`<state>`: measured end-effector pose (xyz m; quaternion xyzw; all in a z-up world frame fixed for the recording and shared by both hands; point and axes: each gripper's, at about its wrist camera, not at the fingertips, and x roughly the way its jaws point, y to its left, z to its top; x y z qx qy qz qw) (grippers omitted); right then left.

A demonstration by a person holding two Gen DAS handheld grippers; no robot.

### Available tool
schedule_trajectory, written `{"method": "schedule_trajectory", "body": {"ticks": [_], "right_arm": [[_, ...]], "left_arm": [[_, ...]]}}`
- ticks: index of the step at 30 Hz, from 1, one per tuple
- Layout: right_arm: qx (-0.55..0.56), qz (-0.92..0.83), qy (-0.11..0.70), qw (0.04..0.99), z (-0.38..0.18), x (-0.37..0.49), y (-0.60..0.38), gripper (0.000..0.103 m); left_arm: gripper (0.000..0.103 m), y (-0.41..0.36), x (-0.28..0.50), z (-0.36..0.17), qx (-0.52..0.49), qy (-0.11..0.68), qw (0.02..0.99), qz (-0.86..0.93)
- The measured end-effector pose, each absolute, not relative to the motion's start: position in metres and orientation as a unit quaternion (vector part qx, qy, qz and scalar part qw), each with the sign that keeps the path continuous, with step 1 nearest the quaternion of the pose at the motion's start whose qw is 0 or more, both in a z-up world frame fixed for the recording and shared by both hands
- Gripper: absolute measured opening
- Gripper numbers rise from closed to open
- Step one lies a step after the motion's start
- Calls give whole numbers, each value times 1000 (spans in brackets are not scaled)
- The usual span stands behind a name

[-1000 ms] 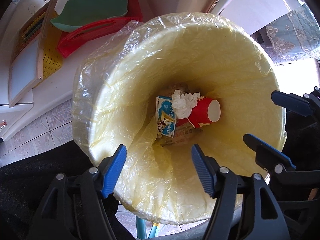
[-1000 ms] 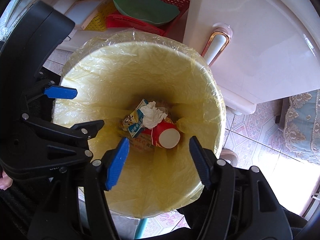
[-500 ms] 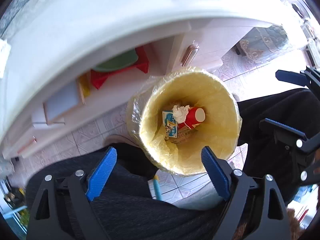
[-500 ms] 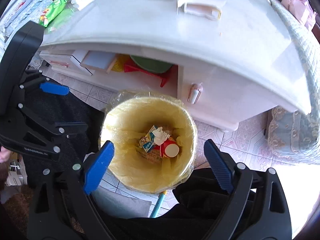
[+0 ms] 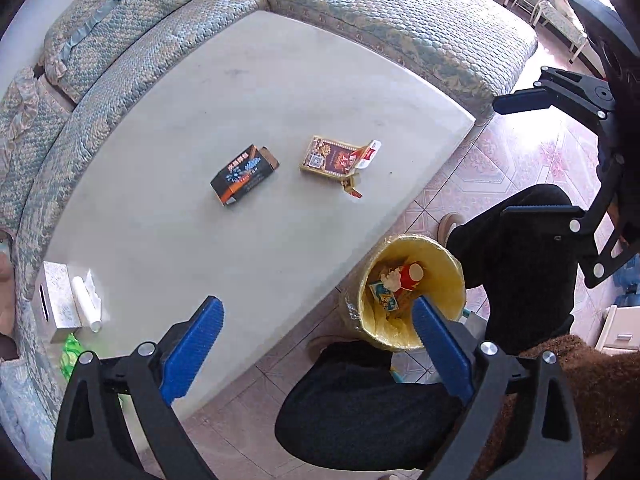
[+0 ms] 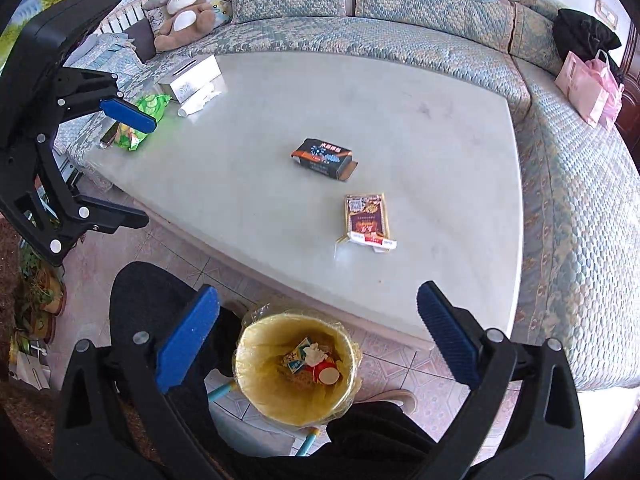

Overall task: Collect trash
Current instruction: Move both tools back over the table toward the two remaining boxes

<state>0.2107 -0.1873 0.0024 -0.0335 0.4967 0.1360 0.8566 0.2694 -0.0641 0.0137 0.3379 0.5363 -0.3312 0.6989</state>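
- Your left hand-held gripper [image 5: 316, 350] hangs high above the counter [image 5: 248, 92], jaws opening wide, nothing between the blue pads.
- Your right hand-held gripper [image 6: 318, 334] is the same: jaws opening, released, nothing between them.
- The bin [image 6: 256, 392], lined with a yellow bag, stands on the tiled floor far below both grippers, close against the counter's near edge and between your dark-clothed knees [image 5: 360, 412].
- In the right wrist view the bin sits between the two fingers; in the left wrist view it shows just beside the right-hand finger.
- Inside the bin [image 5: 450, 284] lie a red cup [image 6: 325, 374], a crumpled white tissue [image 6: 314, 354] and a small blue carton [image 6: 296, 360], all touching.
- Two pieces of trash lie on the counter, ahead of both grippers: a black box [image 5: 242, 174] with one end flap open, and a dark red pack [image 5: 334, 158] with its white lid flipped open.
- In the right wrist view the black box [image 6: 324, 158] lies farther ahead and the red pack [image 6: 366, 218] nearer; they are near each other but apart.
- A tissue box [image 6: 190, 78] and a green packet [image 6: 138, 124] sit at the counter's far left corner, well apart from the trash.
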Motion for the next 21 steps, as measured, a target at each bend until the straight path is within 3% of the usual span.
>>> {"method": "schedule_trajectory", "body": {"ticks": [10, 21], "right_arm": [[-49, 139, 496, 855, 26, 267, -196, 97], [-64, 132, 521, 841, -4, 314, -203, 97]], "left_arm": [[93, -87, 329, -1, 393, 524, 670, -349], [93, -118, 386, -66, 430, 532, 630, -367]]}}
